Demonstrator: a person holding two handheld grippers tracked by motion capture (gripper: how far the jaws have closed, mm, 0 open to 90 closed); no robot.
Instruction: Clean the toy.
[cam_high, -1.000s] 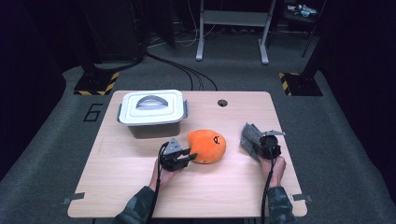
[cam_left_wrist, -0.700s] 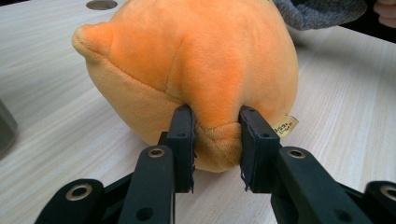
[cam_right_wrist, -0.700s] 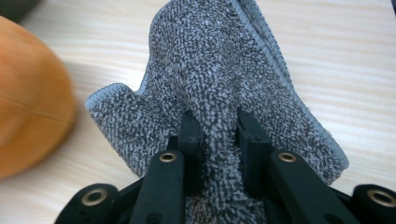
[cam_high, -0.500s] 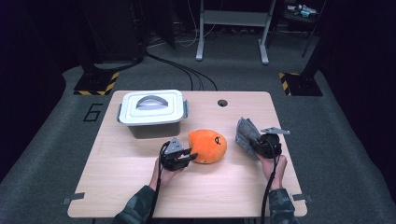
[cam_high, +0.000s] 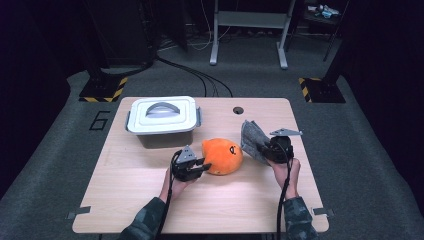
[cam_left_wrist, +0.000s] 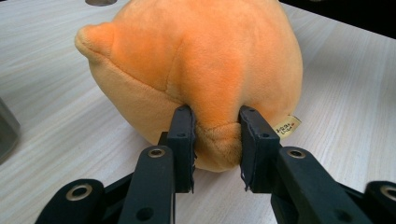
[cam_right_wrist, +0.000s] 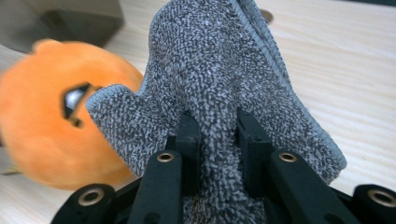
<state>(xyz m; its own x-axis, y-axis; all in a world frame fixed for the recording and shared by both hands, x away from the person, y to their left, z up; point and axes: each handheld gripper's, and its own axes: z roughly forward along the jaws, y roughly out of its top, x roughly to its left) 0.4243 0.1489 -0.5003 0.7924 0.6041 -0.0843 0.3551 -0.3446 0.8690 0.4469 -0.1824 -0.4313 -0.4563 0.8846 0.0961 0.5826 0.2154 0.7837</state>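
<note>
Two tools: both pinch something soft on the wooden counter (cam_high: 125, 200).
Left tool (cam_high: 192, 167): jaws pressed into a small fold at the near base of the orange plush toy (cam_high: 223, 156); the left gripper view shows the fold squeezed between the two pads (cam_left_wrist: 183, 135).
Orange plush toy: rests on the counter near its middle, just right of the left tool, with a small label at its lower edge.
Right tool (cam_high: 263, 148): jaws clamped on a ridge of the grey cloth (cam_high: 250, 137), which stands up from the counter.
Grey cloth: just right of the toy; the right gripper view shows its edge in front of the toy's face.
White lidded box (cam_high: 162, 117): at the far left of the counter, lid on, apart from both tools.
Round hole (cam_high: 238, 110): in the counter, beyond the toy.
</note>
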